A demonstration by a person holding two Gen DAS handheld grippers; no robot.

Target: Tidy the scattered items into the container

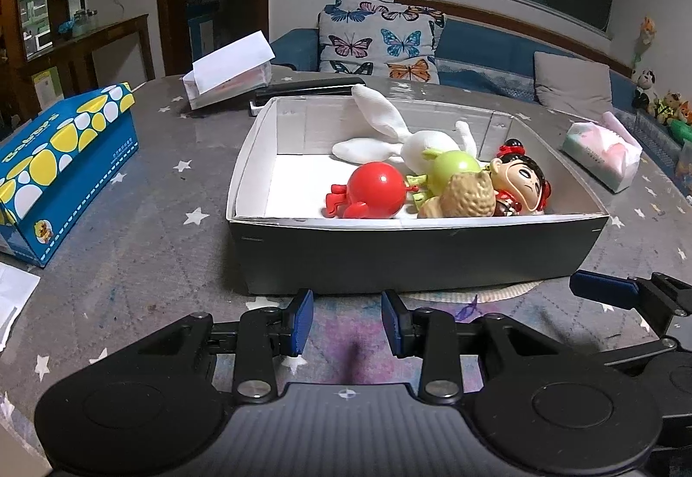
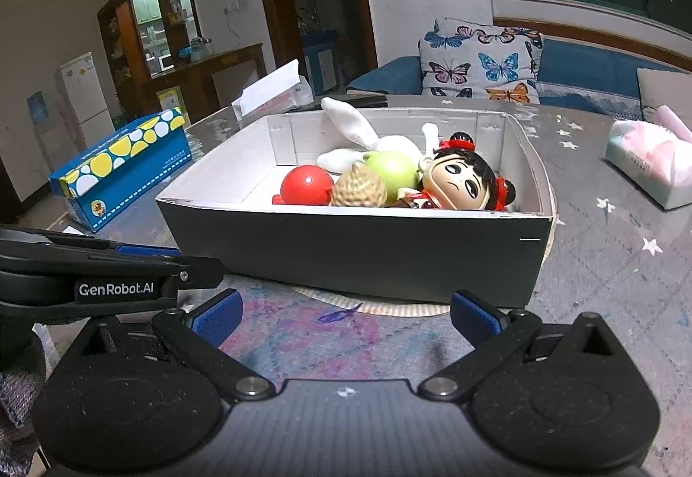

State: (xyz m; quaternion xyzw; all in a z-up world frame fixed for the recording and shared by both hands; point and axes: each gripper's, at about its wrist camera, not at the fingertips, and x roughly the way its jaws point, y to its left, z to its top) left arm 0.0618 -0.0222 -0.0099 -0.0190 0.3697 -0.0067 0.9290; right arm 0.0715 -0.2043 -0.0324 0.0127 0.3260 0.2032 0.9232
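A dark cardboard box (image 1: 411,252) (image 2: 354,243) with a white inside stands on the table ahead of both grippers. Inside it lie a red ball toy (image 1: 376,189) (image 2: 305,185), a green ball toy (image 1: 454,168) (image 2: 391,170), a tan knobbly toy (image 1: 469,196) (image 2: 361,187), a doll with black hair (image 1: 519,178) (image 2: 460,178) and a white plush rabbit (image 1: 389,131) (image 2: 359,126). My left gripper (image 1: 347,319) hovers open in front of the box, with nothing between its fingers. My right gripper (image 2: 346,317) is open wide and empty too, just right of the left one.
A blue and yellow tissue box (image 1: 60,170) (image 2: 125,163) sits at the left. A soft tissue pack (image 1: 603,148) (image 2: 648,161) lies at the right. A white open box (image 1: 229,75) and a black stapler (image 1: 307,90) lie behind the container. A sofa with a butterfly cushion (image 1: 380,40) is beyond.
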